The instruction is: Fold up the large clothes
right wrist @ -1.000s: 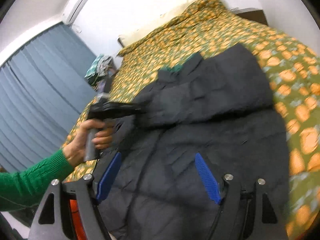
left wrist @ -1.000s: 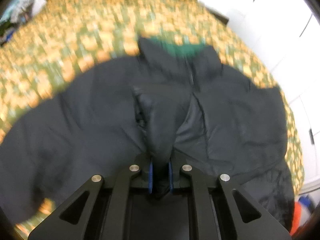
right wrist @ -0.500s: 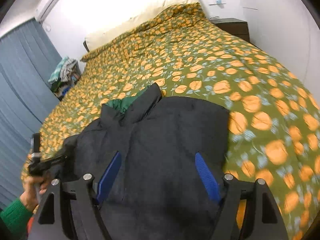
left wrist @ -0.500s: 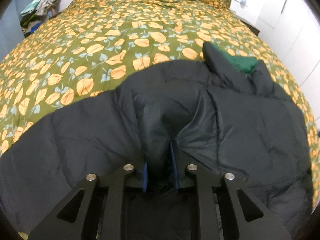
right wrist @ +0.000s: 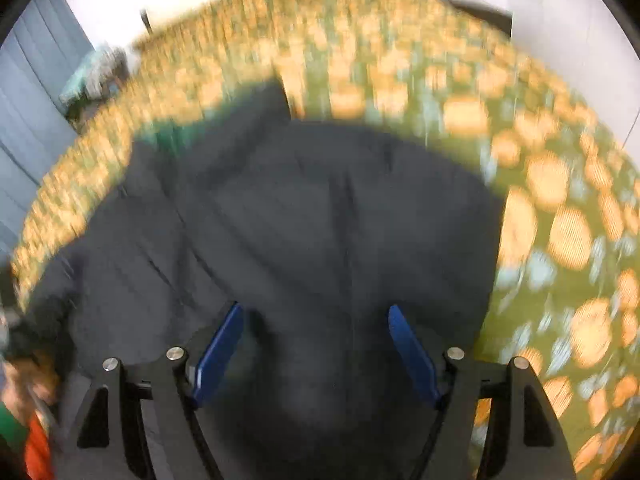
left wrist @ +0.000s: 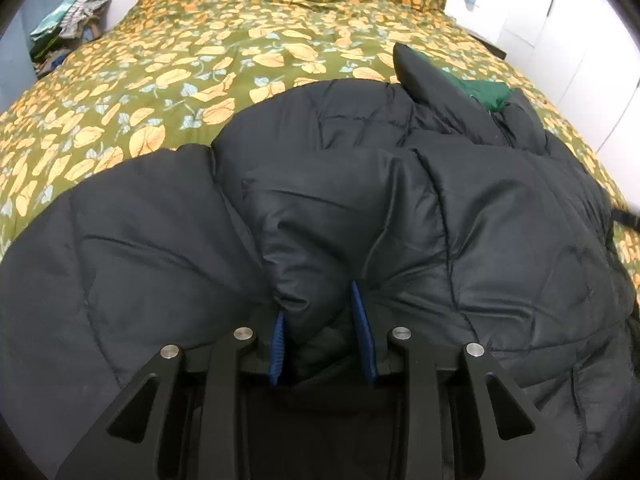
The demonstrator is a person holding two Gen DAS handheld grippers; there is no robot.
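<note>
A large black quilted jacket with a green collar lining lies on the bed. My left gripper is shut on a bunched fold of the jacket, probably a sleeve end, laid across the jacket's body. In the right wrist view, blurred by motion, the jacket fills the middle. My right gripper is open and empty just above the jacket, its blue pads wide apart.
The bed has an olive cover with orange flowers. A pile of clothes sits far left by a grey curtain. White wardrobe doors stand on the right. A hand in a green sleeve shows at the lower left.
My left gripper has carried the held fold across the jacket and its jaws have parted a little around it. My right gripper has swung down toward the jacket, still open.
</note>
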